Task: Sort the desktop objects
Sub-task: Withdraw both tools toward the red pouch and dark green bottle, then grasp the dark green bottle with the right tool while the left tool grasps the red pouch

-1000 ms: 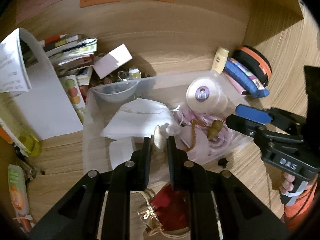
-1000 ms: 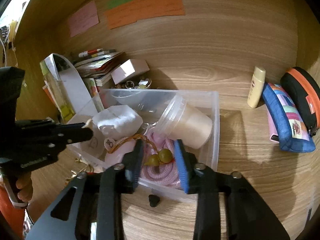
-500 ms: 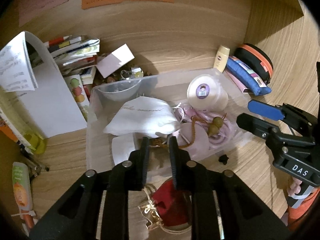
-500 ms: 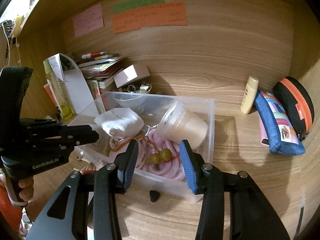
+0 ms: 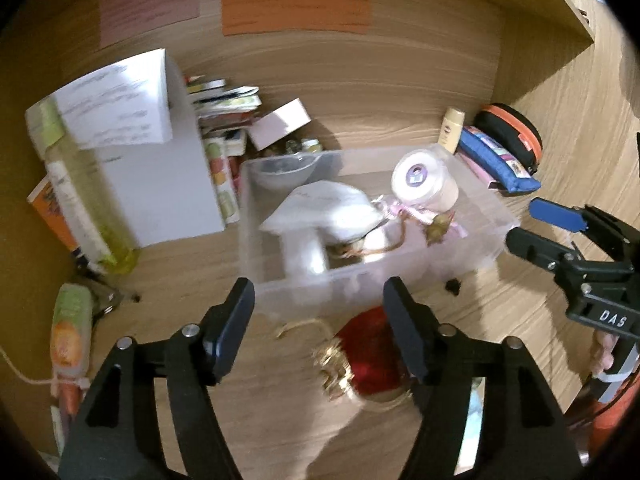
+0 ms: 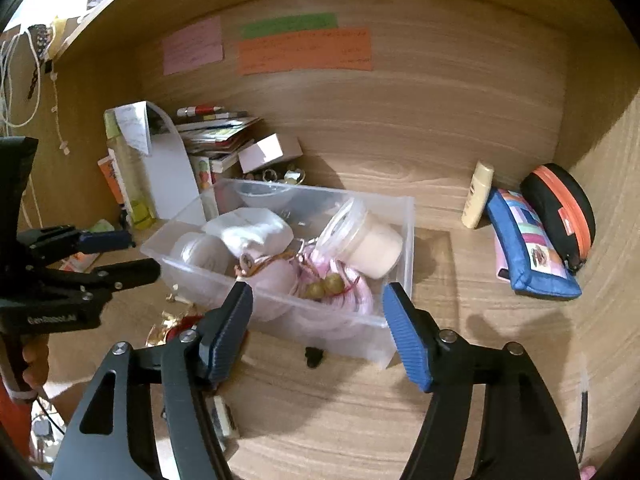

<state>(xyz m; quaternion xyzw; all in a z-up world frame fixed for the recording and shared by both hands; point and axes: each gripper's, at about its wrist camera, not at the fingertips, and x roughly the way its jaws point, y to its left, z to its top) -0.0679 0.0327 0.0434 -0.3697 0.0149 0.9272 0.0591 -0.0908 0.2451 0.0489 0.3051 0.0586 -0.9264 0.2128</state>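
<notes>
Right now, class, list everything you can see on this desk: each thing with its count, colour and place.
storage bin: 1, clear plastic, mid-desk
lidded tub: 1, cream, lying on its side in the bin
white pouch: 1, in the bin
pink cord: 1 bundle, in the bin's front
red pouch: 1, gold-trimmed, on the desk before the bin
pencil case: 1, blue, right of the bin
round case: 1, black and orange, far right
lotion tube: 1, cream, against the back wall
books: 1 stack, mixed, back left
sticky notes: 3, pink, green, orange, on the wall
left gripper: 1, black, empty, jaws opening
right gripper: 1, blue pads, empty, jaws opening
</notes>
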